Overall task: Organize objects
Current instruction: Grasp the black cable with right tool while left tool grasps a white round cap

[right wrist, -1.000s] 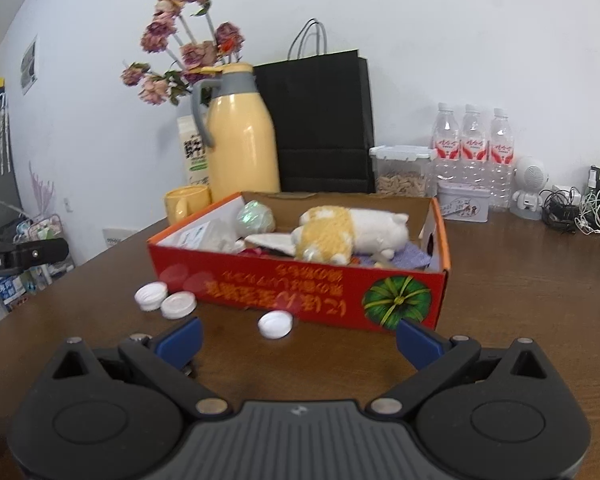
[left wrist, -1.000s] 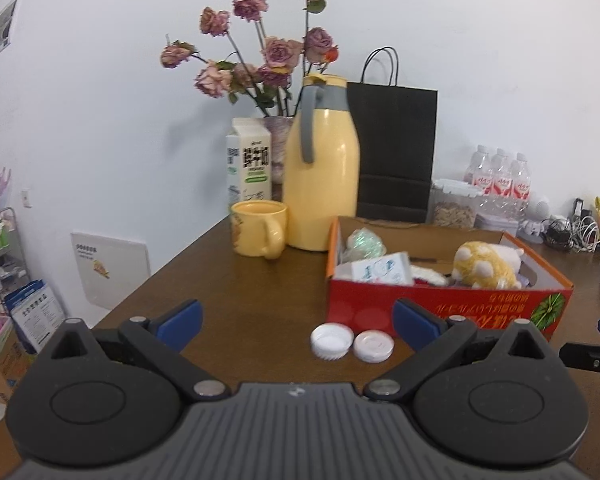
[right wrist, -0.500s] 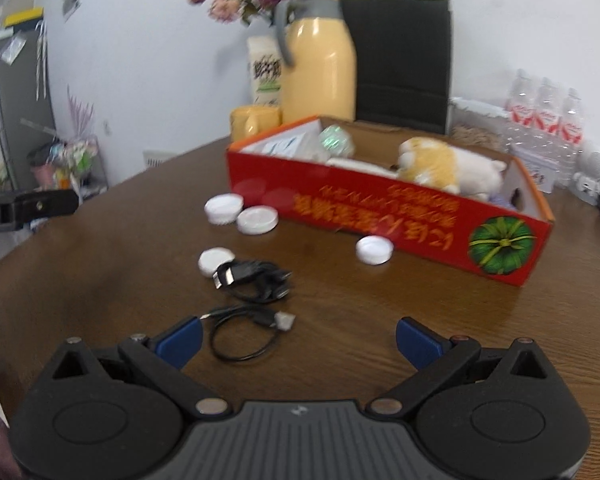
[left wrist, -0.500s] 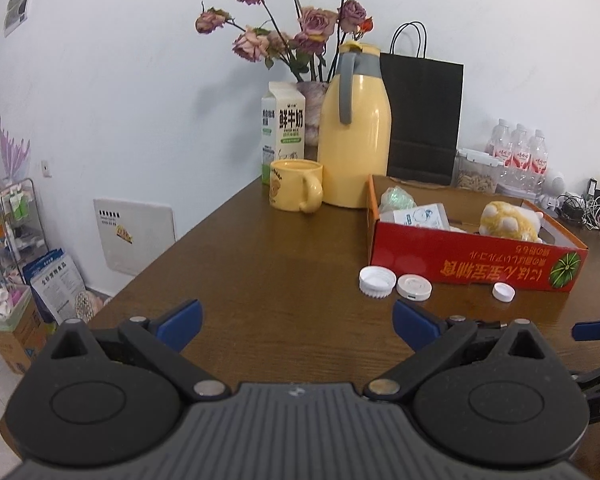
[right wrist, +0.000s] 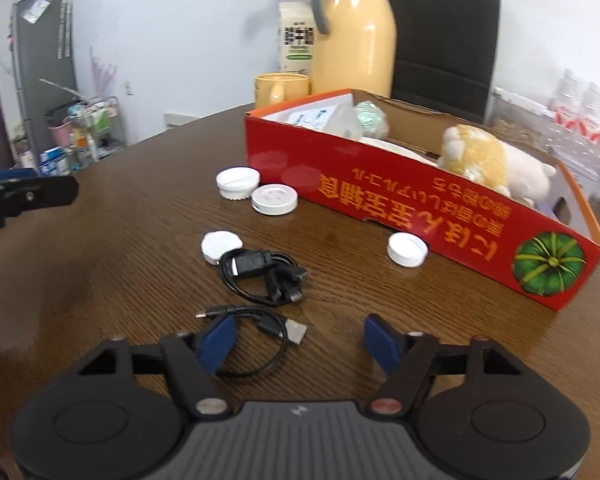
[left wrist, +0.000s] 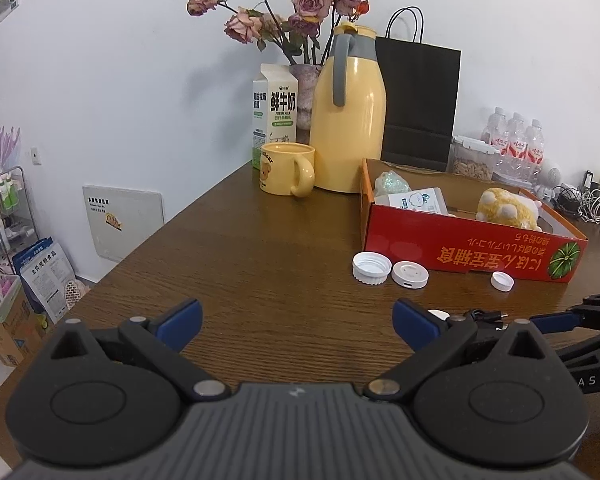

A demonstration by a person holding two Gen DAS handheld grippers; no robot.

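My right gripper [right wrist: 300, 340] hangs low over the brown table [right wrist: 100, 280], and its jaws are closing. A small coiled black USB cable [right wrist: 260, 326] lies on the wood between the blue pads [right wrist: 216, 344], which are not pressing on it. A second, thicker black cable bundle [right wrist: 260, 276] lies just beyond, beside a white cap [right wrist: 222, 246]. My left gripper [left wrist: 296, 320] is open over bare table with nothing between its pads. The red cardboard box [left wrist: 460, 244] holds a yellow plush toy [left wrist: 504, 208] and small packets.
More white caps [right wrist: 406, 250] lie along the box's front, one of them wide and ridged [left wrist: 372, 268]. A yellow jug [left wrist: 348, 120], yellow mug [left wrist: 286, 174], milk carton [left wrist: 274, 112], black bag [left wrist: 418, 104] and water bottles [left wrist: 516, 144] stand behind. The table edge [left wrist: 140, 248] drops off at left.
My right gripper has come down and forward over the cables, rolling a little, and its jaws have narrowed. My left gripper has drawn back from the box and stays open.
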